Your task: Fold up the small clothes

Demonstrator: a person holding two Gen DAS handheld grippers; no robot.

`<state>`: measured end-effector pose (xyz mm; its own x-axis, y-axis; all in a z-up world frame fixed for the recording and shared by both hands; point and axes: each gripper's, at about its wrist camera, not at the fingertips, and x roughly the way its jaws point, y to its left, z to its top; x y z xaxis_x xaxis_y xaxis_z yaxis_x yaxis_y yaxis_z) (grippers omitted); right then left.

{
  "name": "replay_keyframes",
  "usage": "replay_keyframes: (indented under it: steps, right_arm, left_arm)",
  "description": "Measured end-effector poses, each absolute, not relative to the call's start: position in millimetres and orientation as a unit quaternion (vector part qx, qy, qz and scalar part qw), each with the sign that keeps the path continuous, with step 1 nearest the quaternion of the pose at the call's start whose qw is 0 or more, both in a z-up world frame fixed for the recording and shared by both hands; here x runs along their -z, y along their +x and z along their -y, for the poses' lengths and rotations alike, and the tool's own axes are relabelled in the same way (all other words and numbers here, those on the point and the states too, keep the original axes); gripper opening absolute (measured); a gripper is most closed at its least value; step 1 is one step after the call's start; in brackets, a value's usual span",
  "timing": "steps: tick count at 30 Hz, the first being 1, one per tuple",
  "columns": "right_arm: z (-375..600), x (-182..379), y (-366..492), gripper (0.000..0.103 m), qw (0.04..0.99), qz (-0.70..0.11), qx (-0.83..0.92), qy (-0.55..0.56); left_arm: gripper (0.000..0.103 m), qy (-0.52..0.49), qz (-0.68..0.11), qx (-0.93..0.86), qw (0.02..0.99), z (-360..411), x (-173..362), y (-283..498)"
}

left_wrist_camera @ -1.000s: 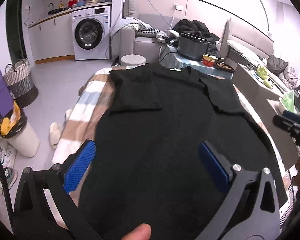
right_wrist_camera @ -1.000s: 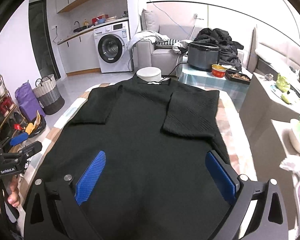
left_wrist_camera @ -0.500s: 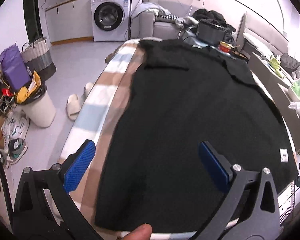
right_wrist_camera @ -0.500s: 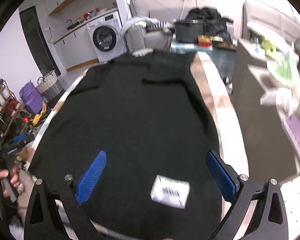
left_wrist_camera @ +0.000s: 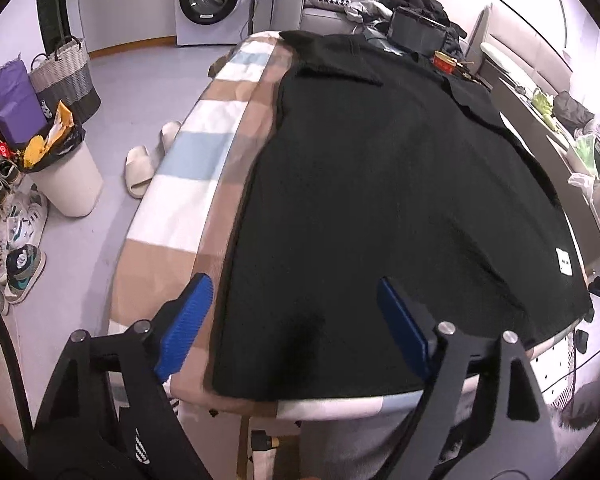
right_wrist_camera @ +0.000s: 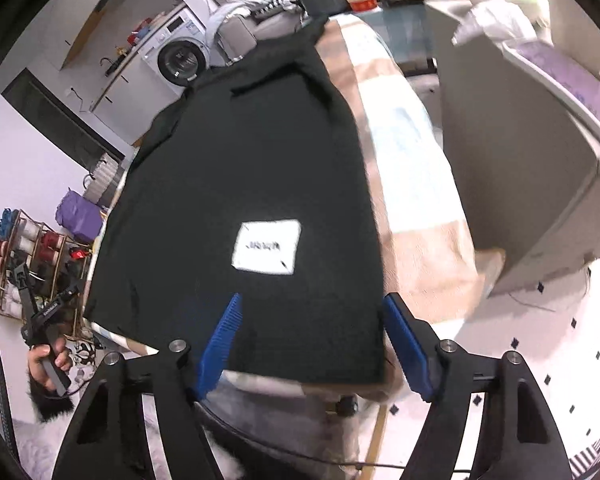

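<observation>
A black sweater [left_wrist_camera: 380,184] lies flat on the checked blanket [left_wrist_camera: 204,168], white label [right_wrist_camera: 266,249] at its hem. Your left gripper [left_wrist_camera: 296,320] straddles the hem corner at 6 o'clock, jaws closing — your right gripper [right_wrist_camera: 312,338], also closing, brackets the opposite corner; neither grips yet.

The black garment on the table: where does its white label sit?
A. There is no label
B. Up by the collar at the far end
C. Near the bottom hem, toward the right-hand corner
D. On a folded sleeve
C: the white label lies on the black garment near its hem, just ahead of the right gripper, whose fingers are closing without pressing the cloth.
</observation>
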<state>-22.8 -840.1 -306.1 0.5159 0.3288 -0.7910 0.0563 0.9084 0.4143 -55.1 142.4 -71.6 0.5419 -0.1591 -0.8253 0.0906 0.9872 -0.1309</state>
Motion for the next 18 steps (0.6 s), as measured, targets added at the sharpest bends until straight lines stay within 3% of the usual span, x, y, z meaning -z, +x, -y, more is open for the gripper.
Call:
replay_keyframes:
  steps: [3,13,16,18]
  right_arm:
    - [845,313,-24,0.068,0.84,-0.492,-0.08,0.214]
    - [836,307,-22,0.065,0.823,-0.478,-0.145,0.27]
    - [838,310,-21,0.054,0.822,-0.486,-0.126,0.269]
    - [840,311,-21,0.04,0.82,-0.491,-0.117,0.269]
  left_arm:
    - [0.083,-0.03,-0.474,0.064,0.878,-144,72,-56]
    - [0.083,-0.046,-0.475,0.06,0.877,-149,71,-56]
    - [0.083,-0.045,-0.481,0.065,0.873,-146,74,-56]
    - [0.083,-0.047,-0.486,0.067,0.87,-146,78,-56]
